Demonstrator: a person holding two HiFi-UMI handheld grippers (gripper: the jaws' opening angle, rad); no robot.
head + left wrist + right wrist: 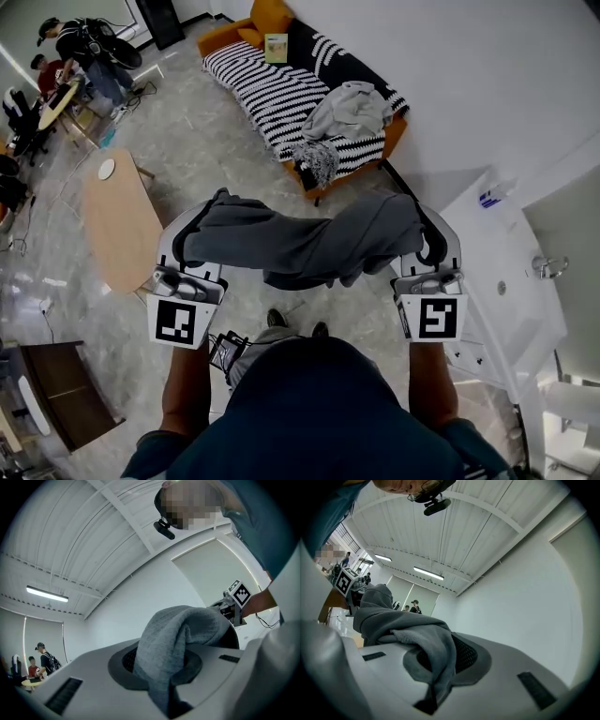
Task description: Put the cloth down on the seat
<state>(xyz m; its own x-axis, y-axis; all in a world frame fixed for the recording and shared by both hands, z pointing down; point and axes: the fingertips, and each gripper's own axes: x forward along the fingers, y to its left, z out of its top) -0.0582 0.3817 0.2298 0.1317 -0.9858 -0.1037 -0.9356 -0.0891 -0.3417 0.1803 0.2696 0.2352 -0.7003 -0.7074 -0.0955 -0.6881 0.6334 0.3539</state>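
Left gripper [199,234] and right gripper [427,239] each clamped on an end of the dark grey cloth [300,242], which hangs slung between them above the floor. Striped sofa seat [267,89] at 12 o'clock, well apart, with a pale garment [352,111] heaped on its near end. Wooden table [117,220] at 9 o'clock, white cabinet [506,281] at 3 o'clock.

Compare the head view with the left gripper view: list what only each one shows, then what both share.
Only the head view: the black-and-white striped sofa with a pale grey garment heaped on it, and the oval wooden table.
Only the left gripper view: the white ribbed ceiling and its strip light.
Both: the dark grey cloth stretched between the left claw and right claw, each shut on an end, plus people in the background.
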